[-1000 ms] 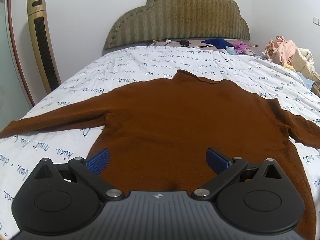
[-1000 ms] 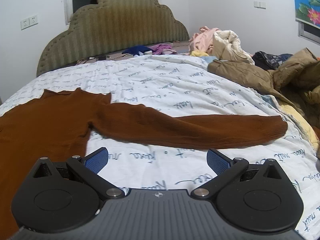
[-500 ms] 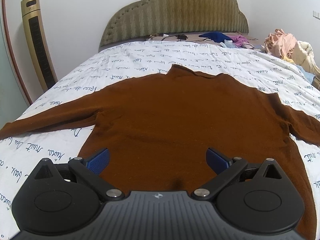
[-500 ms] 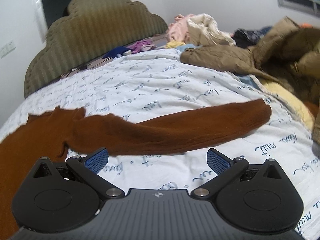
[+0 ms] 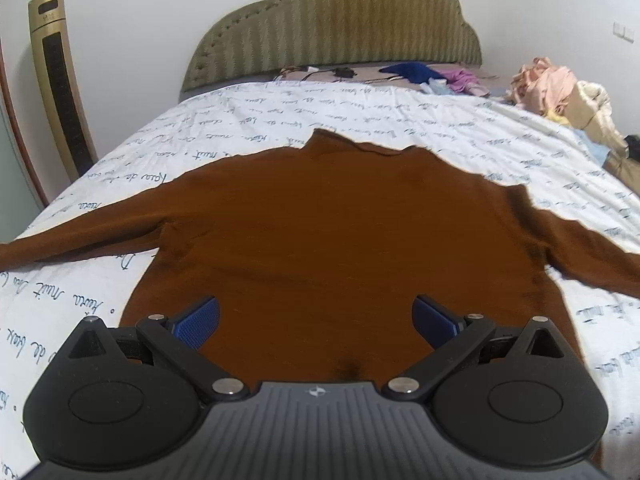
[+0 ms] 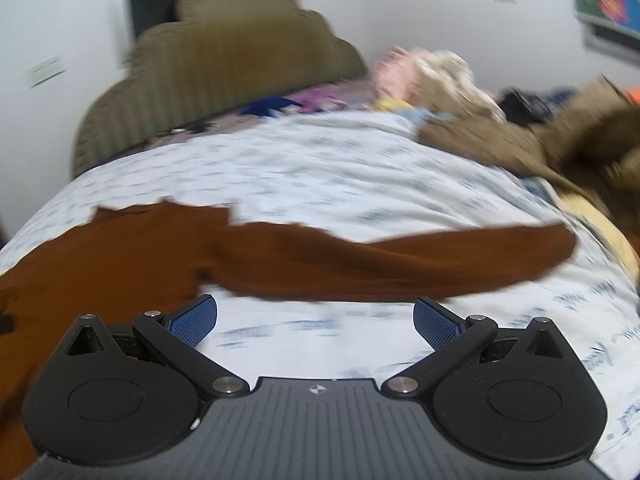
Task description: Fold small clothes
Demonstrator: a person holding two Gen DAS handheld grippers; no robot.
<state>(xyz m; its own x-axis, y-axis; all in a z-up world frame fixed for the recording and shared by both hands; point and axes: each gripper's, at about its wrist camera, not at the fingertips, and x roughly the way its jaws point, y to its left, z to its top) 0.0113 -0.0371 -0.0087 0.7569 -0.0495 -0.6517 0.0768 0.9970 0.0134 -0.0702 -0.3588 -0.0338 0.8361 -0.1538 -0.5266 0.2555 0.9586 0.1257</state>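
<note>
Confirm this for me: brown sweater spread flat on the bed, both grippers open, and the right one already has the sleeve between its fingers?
Not quite. The right wrist view, though blurred, shows the right gripper open over bare sheet, with the sleeve lying beyond its fingers, not between them. The rest holds: the brown sweater is spread flat, and the left gripper is open too.

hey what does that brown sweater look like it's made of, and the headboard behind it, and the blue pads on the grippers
Brown sweater: probably a fine knit, matte, lying limp and flat.
Headboard: olive fabric upholstery, apparently padded, with ribbed zigzag stripes and a studded edge.
Blue pads: likely rubber or plastic, their faces covered in a fine grid texture.
</note>
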